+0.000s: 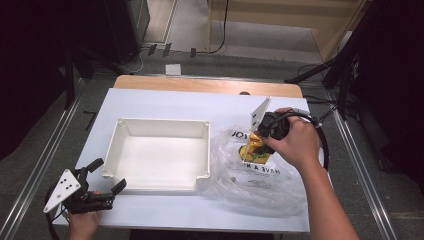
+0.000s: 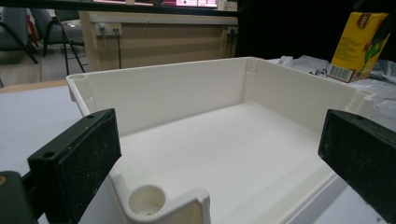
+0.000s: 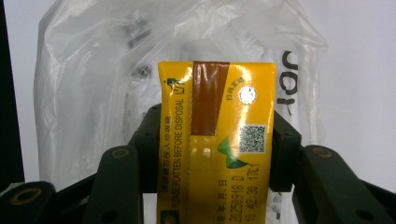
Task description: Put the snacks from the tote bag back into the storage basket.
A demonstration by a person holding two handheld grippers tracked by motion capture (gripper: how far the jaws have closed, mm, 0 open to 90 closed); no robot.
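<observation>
A yellow drink carton (image 3: 217, 140) stands clamped between the two black jaws of my right gripper (image 3: 217, 144). In the high view that right gripper (image 1: 260, 142) holds the carton (image 1: 255, 150) just above a crumpled clear plastic bag (image 1: 250, 180), to the right of a white plastic bin (image 1: 157, 152). My left gripper (image 1: 107, 175) rests at the table's near left corner, open, with its jaws pointing at the bin's near left corner. In the left gripper view the bin (image 2: 224, 121) is empty and the carton (image 2: 357, 44) shows beyond its far right wall.
A white sheet (image 1: 165, 102) covers the wooden table (image 1: 200, 84). The clear bag (image 3: 116, 70) has black print on it. Dark stands and cables lie on the floor beyond the table.
</observation>
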